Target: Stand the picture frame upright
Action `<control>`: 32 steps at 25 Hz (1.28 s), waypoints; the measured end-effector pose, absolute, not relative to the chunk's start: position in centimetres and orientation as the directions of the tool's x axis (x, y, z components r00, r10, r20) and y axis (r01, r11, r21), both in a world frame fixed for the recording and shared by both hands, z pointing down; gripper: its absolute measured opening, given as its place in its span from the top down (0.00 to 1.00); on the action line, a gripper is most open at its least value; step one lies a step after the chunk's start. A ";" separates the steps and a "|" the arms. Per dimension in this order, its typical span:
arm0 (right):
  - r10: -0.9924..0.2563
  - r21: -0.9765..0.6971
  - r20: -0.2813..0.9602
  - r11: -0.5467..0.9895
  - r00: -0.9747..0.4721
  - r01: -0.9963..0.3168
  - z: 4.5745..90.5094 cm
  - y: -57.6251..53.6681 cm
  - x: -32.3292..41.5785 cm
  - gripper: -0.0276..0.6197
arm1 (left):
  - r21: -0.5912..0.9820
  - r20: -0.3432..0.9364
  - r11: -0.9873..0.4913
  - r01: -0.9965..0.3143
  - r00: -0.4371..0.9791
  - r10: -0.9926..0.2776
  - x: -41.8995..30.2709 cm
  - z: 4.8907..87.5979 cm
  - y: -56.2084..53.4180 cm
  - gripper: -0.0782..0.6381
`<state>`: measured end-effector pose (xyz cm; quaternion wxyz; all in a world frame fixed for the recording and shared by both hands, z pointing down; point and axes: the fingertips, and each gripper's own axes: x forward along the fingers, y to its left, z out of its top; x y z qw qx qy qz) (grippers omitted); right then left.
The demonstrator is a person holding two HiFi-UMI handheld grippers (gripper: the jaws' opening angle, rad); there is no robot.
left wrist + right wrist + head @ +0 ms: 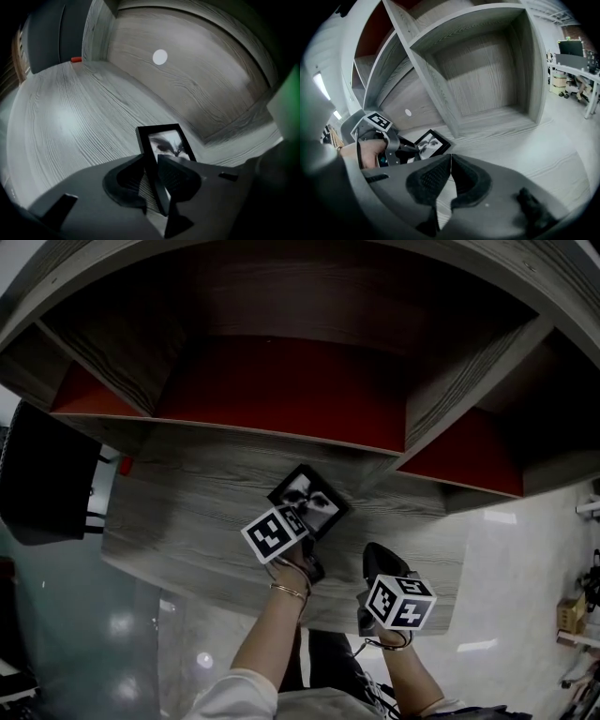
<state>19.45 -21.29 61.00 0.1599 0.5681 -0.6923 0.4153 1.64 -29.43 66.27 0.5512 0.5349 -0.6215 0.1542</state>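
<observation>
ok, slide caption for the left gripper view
The left gripper clamps the edge of a black picture frame on a grey wood desk

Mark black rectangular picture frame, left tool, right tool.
black rectangular picture frame (166,143), left gripper view, on the photo.
left tool (151,159), left gripper view, midway between fingertips.
right tool (451,157), right gripper view, where closed tips meet.

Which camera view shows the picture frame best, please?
The left gripper view: the picture frame sits close, its edge between the left hand-held gripper's jaws. The head view shows it small, partly covered by that gripper; the right gripper view shows it small, off-centre.
</observation>
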 end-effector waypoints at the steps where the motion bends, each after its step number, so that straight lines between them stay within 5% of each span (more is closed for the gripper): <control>1: -0.654 -0.393 0.694 0.007 -0.301 -0.919 61.0 -21.3 19.6 0.91 | 0.405 0.851 0.382 -0.831 0.189 -0.491 1.6 66.3 -29.5 0.75; 17: -0.656 -0.386 0.692 0.018 -0.303 -0.922 60.8 -21.6 17.8 0.91 | 0.454 0.816 0.286 -0.844 0.265 -0.513 -2.6 65.8 -27.3 0.79; 32: -0.691 -0.346 0.665 0.052 -0.284 -0.937 58.4 -23.0 13.8 0.91 | 0.369 0.670 -0.065 -0.927 0.314 -0.673 -6.1 58.9 -27.5 0.79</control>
